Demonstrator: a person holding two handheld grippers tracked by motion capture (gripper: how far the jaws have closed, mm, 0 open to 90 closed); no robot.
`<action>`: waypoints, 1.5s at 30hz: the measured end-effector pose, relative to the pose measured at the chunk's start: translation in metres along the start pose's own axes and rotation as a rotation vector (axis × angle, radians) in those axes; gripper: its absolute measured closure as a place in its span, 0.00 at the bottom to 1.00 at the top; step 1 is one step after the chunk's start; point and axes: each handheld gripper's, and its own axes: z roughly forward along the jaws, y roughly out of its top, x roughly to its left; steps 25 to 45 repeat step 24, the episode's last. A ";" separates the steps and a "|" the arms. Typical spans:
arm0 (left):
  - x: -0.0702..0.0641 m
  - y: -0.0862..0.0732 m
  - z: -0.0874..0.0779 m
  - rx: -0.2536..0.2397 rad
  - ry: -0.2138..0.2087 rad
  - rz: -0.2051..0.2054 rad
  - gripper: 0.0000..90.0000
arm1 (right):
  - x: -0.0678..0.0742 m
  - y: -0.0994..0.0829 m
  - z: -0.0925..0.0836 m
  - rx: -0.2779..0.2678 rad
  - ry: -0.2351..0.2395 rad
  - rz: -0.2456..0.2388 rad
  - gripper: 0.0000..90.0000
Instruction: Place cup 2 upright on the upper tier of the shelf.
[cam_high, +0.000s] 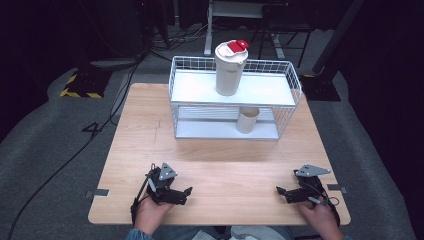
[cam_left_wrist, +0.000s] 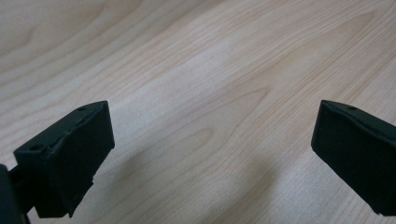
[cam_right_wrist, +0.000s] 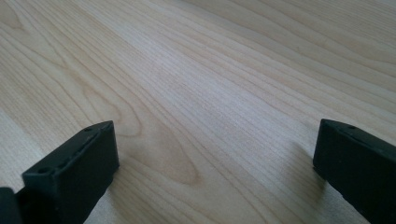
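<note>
Left gripper (cam_high: 186, 191), right gripper (cam_high: 280, 191) fingers spread; tumbler (cam_high: 230, 69) well apart.

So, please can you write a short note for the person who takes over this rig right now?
Left gripper: open, holds nothing, low over the near left of the wooden table.
Right gripper: open, holds nothing, low over the near right.
Things: the tall cream tumbler with a red-tabbed lid stands upright on the top shelf of the white wire rack. The small cream cup stands upright on the lower shelf, just below it.
Done: nothing yet, by the look of it; both things are untouched.
Left: everything; probably reach forward to the rack first.
</note>
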 end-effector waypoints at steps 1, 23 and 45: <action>0.000 0.000 0.000 0.000 0.000 0.000 0.00 | 0.000 0.000 0.000 0.000 0.000 0.000 0.00; 0.006 -0.004 0.011 0.049 0.114 0.023 0.00 | 0.000 0.000 0.000 0.000 -0.002 0.003 0.00; 0.007 -0.004 0.011 0.048 0.113 0.027 0.00 | 0.000 0.000 0.000 0.000 -0.002 0.003 0.00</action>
